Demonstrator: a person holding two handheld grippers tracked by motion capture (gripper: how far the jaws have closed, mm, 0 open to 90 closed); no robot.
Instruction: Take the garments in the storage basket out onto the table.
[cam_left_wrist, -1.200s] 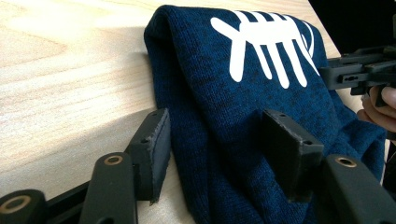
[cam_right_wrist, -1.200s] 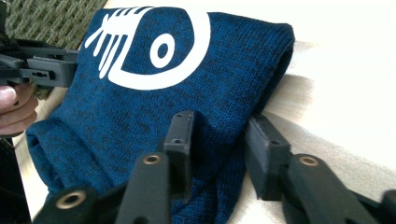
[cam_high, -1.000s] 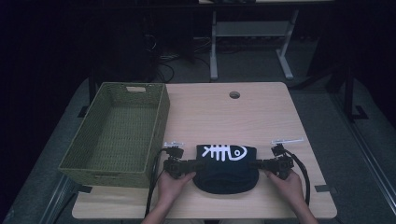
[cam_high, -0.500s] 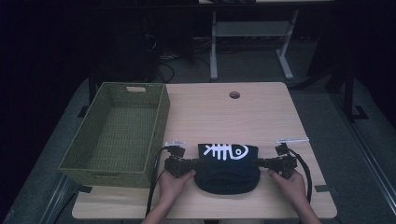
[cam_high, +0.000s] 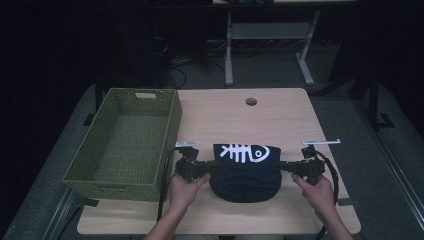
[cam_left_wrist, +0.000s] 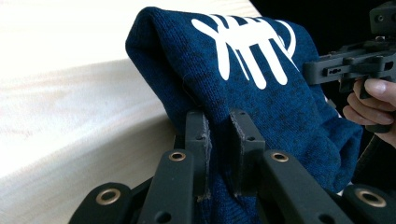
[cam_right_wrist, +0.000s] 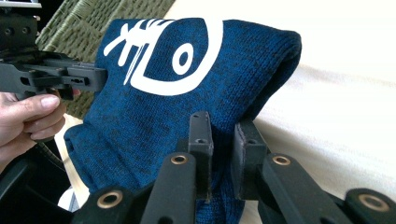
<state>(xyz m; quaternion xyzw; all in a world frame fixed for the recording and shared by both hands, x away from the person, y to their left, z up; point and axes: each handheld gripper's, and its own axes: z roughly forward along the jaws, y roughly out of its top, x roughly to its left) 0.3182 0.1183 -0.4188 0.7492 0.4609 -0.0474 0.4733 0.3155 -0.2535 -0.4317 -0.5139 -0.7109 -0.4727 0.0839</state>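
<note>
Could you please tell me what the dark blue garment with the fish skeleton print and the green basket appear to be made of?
The dark blue garment looks like soft knitted fabric, showing fine stitch texture; its white print looks smooth and flat. The green basket appears woven, perhaps wicker or paper cord.

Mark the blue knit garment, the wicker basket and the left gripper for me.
blue knit garment (cam_high: 243, 172): high view, on the dark knit below the white fishbone print.
wicker basket (cam_high: 172, 116): high view, on its right wall.
left gripper (cam_left_wrist: 218, 140): left gripper view, between the jaws, which pinch the garment's edge.
</note>
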